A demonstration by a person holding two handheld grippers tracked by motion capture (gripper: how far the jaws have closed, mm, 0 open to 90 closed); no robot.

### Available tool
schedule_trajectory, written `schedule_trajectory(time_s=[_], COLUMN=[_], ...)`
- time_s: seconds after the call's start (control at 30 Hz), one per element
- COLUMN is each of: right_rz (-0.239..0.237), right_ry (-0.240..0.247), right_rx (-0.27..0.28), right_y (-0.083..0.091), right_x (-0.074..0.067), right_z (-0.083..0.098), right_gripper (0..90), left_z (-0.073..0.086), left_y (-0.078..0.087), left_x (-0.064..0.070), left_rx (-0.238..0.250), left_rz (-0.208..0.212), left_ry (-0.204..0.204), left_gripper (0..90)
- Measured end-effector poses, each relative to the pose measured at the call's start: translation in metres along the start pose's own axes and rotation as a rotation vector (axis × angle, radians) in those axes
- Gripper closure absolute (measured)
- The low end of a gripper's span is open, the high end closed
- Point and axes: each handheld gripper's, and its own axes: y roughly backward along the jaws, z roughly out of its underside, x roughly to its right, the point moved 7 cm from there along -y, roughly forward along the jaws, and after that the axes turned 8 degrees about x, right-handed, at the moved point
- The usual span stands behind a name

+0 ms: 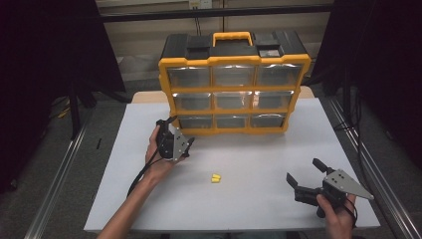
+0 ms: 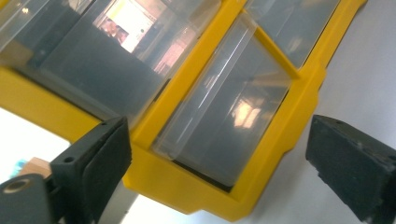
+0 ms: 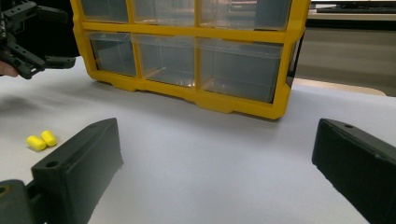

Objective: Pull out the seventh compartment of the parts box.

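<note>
In the high view, the left gripper (image 1: 185,144) sits left of centre, held up in the person's left hand (image 1: 158,158) just in front of the lower left corner of the yellow drawer cabinet (image 1: 234,63), which stands at the upper middle of the frame on the white tabletop (image 1: 259,199). Its fingers (image 2: 100,158) are spread wide and released, with nothing between them; in the left gripper view they frame the bottom-left drawer (image 2: 224,116), a clear drawer that appears pushed in, and they stand close to it without touching. The right gripper (image 1: 304,175) rests low at the lower right of the high view, held in the right hand (image 1: 338,211), well apart from the cabinet; its fingers (image 3: 79,163) are likewise released and wide apart over bare tabletop. Two small yellow earplugs (image 1: 215,178) lie side by side, touching, at the centre of the tabletop, between the two grippers and near neither.
</note>
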Motion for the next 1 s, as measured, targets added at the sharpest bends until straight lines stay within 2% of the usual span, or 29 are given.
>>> schedule_trajectory(time_s=[0.03, 0.1, 0.13, 0.17, 0.2, 0.27, 0.4, 0.47, 0.53, 0.57, 0.6, 0.67, 0.8, 1.0], right_rz=[0.0, 0.0, -0.001, -0.001, -0.003, -0.004, -0.005, -0.004, -0.005, -0.005, -0.005, -0.006, -0.008, -0.011], right_ry=[0.001, 0.0, 0.0, 0.0, 0.0, 0.001, 0.002, 0.002, 0.001, 0.001, 0.002, 0.005, 0.005, 0.005], right_rx=[0.0, 0.0, 0.0, 0.0, 0.0, 0.0, 0.001, 0.001, 0.0, 0.0, 0.0, 0.001, -0.002, -0.002], right_y=[0.0, 0.0, 0.0, 0.0, 0.0, 0.0, 0.0, 0.0, 0.0, 0.0, 0.0, 0.0, 0.0, 0.0], right_x=[0.0, 0.0, 0.0, 0.0, 0.0, 0.0, 0.0, 0.0, -0.001, -0.001, -0.001, -0.001, -0.001, -0.001], right_z=[0.0, 0.0, 0.0, 0.0, 0.0, 0.0, 0.0, 0.0, 0.0, 0.0, 0.0, 0.0, 0.0, 0.0], right_gripper=[1.3, 1.3, 1.3, 1.3, 1.3, 1.3, 1.4, 1.4, 1.3, 1.3, 1.3, 1.3, 1.2, 1.2], left_z=[0.0, 0.0, 0.0, 0.0, 0.001, 0.002, 0.004, 0.005, 0.006, 0.006, 0.006, 0.005, 0.008, 0.014], left_y=[0.0, -0.003, -0.004, -0.004, -0.006, -0.009, -0.013, -0.015, -0.015, -0.015, -0.016, -0.017, -0.02, -0.025], left_x=[0.0, 0.001, 0.0, 0.0, 0.001, 0.001, 0.001, 0.002, 0.002, 0.002, 0.002, 0.002, 0.004, 0.005], left_rx=[0.0, -0.018, -0.03, -0.03, -0.04, -0.049, -0.063, -0.072, -0.098, -0.098, -0.111, -0.112, -0.13, -0.157], left_rz=[0.0, -0.006, -0.005, -0.005, -0.003, -0.006, -0.004, -0.003, -0.015, -0.015, -0.018, -0.03, -0.04, -0.06], left_ry=[0.0, -0.072, -0.12, -0.12, -0.16, -0.213, -0.266, -0.307, -0.37, -0.37, -0.417, -0.424, -0.498, -0.504], left_gripper=[8.1, 9.4, 11.1, 12.4, 12.5, 13.7, 16.3, 19.9, 23.7, 24.1, 25.1, 29.4, 40.3, 43.7])
